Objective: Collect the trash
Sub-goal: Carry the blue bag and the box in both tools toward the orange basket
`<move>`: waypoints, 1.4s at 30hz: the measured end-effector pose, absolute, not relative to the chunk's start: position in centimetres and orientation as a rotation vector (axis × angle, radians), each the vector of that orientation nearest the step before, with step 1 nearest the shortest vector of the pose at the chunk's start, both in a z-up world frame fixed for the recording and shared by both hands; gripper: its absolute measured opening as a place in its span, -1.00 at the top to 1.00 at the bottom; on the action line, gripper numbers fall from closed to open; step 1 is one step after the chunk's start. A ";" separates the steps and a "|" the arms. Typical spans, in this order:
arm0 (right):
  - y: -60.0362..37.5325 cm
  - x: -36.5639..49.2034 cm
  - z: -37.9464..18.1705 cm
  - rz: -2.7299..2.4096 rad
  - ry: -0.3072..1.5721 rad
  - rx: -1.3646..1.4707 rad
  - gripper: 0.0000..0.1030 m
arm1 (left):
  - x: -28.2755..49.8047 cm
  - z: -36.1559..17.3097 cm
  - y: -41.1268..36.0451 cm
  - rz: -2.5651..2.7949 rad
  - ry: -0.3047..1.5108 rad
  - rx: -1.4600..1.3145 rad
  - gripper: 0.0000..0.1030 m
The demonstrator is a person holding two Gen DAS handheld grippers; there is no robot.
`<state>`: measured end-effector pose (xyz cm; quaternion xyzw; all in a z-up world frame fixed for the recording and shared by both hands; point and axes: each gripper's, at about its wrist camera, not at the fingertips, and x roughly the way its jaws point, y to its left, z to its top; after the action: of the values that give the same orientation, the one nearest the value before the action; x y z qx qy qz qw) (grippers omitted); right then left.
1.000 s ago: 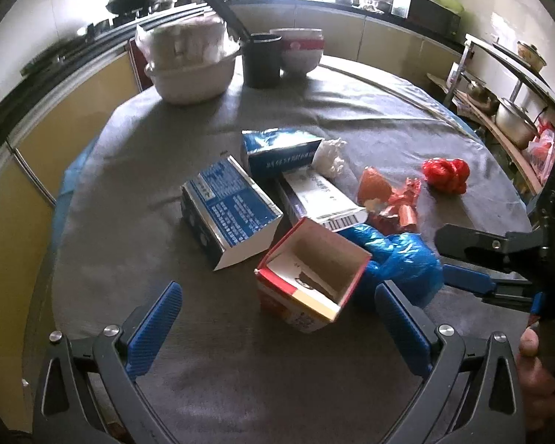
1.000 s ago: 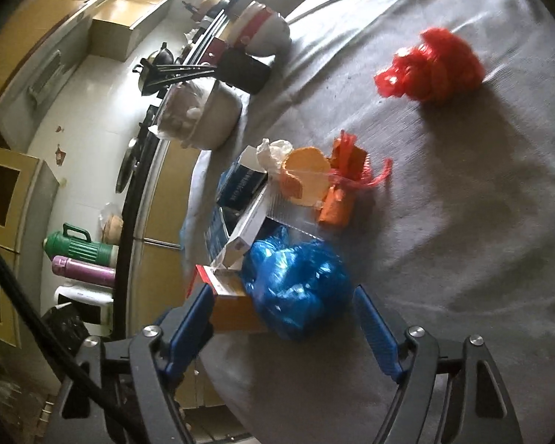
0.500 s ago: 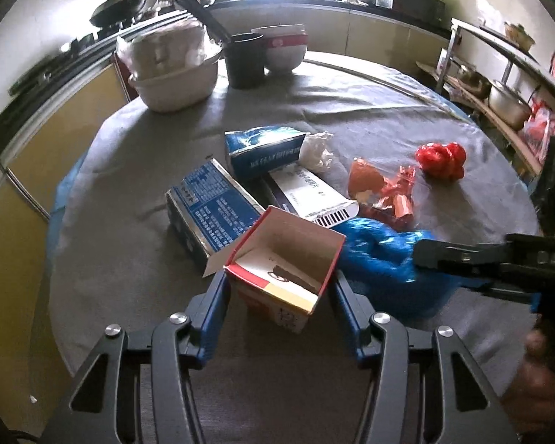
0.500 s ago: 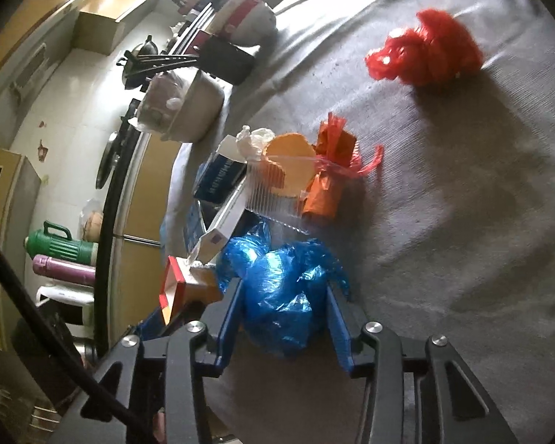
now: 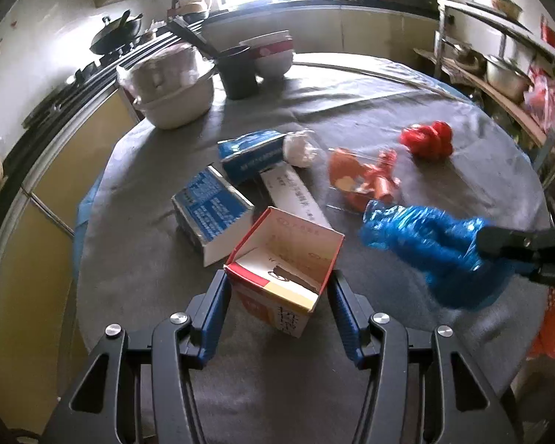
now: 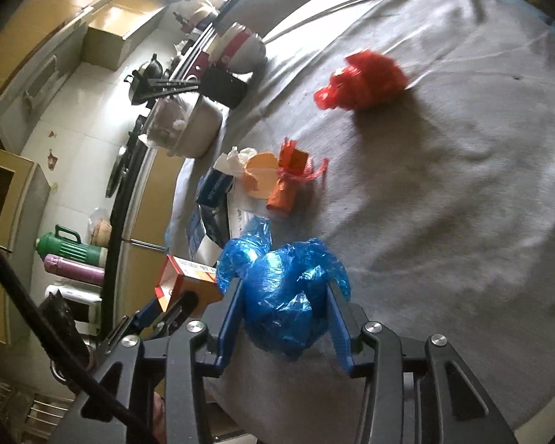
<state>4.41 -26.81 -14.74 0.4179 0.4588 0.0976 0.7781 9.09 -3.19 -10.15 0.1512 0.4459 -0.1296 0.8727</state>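
The left gripper (image 5: 277,307) is clamped on an open red-and-white carton (image 5: 283,270), mouth tilted upward. Beside it, the right gripper (image 6: 283,314) squeezes a crumpled blue bag (image 6: 281,296). Beyond, on the round grey-clothed table (image 5: 148,296), boxes and red wrappers lie before the kitchen counters.

Print covers the blue carton (image 5: 212,211), the white carton (image 5: 296,199) and the red-and-white box (image 5: 283,270), but none is legible.
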 end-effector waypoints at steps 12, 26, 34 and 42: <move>-32.8 -0.7 -13.3 0.136 0.884 0.977 0.10 | 5.3 -8.5 -8.9 -0.340 0.864 0.445 -0.07; -33.8 -1.9 -12.9 0.113 0.861 0.936 0.10 | 4.8 -8.1 -10.4 -0.312 0.850 0.486 -0.07; -34.3 -2.4 -13.0 0.102 0.862 0.929 0.10 | 4.5 -7.9 -10.0 -0.291 0.839 0.498 -0.07; -33.6 -2.2 -13.4 0.130 0.876 0.943 0.09 | 4.9 -8.2 -8.5 -0.258 0.863 0.471 -0.07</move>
<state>-2.20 -33.65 -13.35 0.4395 0.4082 0.0605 0.7979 4.88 -8.52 -8.18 0.2256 0.4133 -0.1235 0.8735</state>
